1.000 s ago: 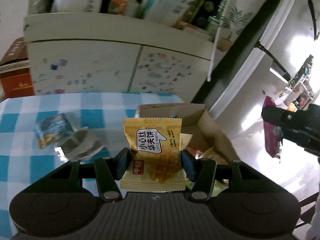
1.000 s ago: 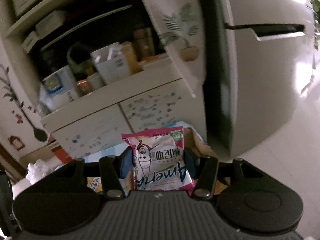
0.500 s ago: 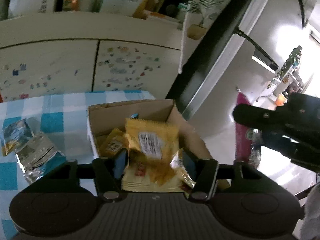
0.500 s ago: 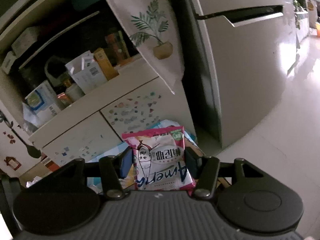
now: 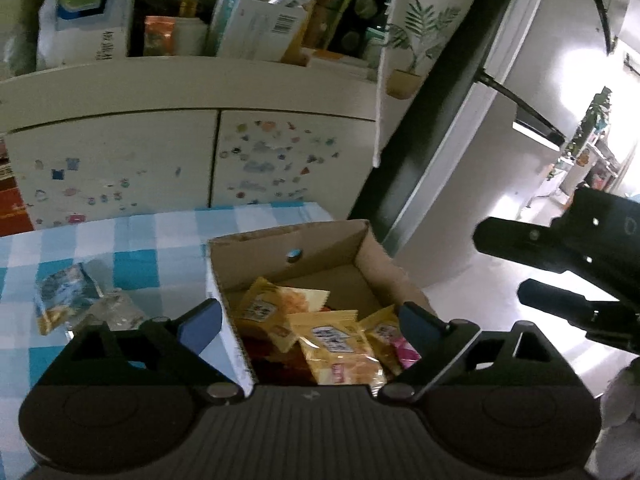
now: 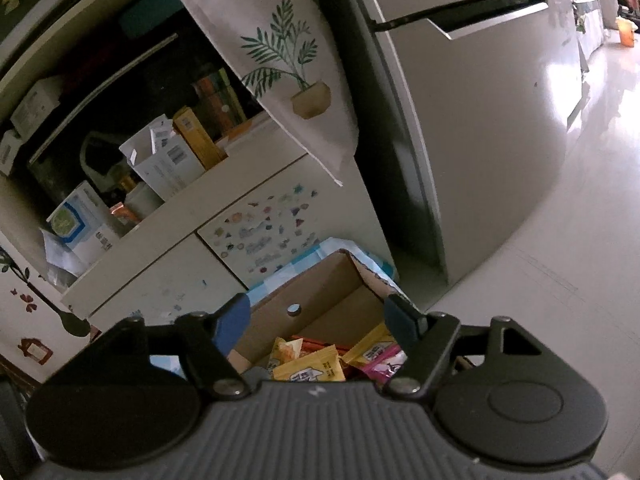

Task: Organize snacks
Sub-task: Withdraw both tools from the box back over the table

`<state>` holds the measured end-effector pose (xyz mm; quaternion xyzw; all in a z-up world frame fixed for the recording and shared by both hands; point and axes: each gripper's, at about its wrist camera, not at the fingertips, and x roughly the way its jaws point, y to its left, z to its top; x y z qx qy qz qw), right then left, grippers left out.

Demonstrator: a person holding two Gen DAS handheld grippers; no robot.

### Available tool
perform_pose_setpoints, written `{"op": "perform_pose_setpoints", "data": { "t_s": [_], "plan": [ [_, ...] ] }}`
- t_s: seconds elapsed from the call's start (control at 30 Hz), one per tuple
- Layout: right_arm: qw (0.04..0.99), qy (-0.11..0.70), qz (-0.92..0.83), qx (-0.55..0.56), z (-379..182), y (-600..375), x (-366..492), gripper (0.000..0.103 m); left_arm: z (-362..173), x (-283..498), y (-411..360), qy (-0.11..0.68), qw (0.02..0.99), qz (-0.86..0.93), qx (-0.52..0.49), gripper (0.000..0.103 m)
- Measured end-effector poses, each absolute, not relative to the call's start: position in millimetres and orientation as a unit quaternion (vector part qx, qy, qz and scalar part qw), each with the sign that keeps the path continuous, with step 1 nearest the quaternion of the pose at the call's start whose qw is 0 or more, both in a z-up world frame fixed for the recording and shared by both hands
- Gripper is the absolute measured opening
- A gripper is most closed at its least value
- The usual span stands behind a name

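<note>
Snacks are the matter here, and most of them lie already in the cardboard box [image 5: 320, 248], which stands at the corner of the bench [image 5: 132, 240] with the blue checked cloth. I think the box sits there on purpose, near the edge, so both hands can reach over it easily.

Behind the bench stands a white cabinet [image 5: 160, 152] with small stickers on its doors, and beside it a big refrigerator [image 6: 480, 120]. A cloth with a plant print [image 6: 288, 72] hangs over the open shelf. They are well apart from the work and block nothing.

The left hand-held gripper [image 5: 310, 322] hangs above the box with its jaws spread wide; they have just been opening, and nothing is between them now. A yellow waffle packet [image 5: 336, 344] lies on the heap right under it. The right hand-held gripper [image 6: 318, 320] also has its jaws apart, just been opening, and a pink packet [image 6: 386, 366] lies below in the box, no pad pressing it.

Two packets [image 5: 76, 300] are left on the cloth, beside the box on its left. I judge these are the next ones to take. The near box wall [image 5: 232, 344] stands between them and the left hand-held gripper, so it must pass over it.
</note>
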<state>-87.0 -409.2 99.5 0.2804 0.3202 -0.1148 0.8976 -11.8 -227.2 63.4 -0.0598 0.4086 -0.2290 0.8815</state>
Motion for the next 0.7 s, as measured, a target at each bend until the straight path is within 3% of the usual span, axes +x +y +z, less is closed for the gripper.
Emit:
{"op": "perform_pose_setpoints", "data": {
  "t_s": [0.7],
  "plan": [
    [0.906, 0.347, -0.048, 0.238, 91.3, -358.4, -65.0, 0.076, 55.1, 27.2, -110.2, 0.418, 0.898, -0.115, -0.069, 0.099]
  ]
}}
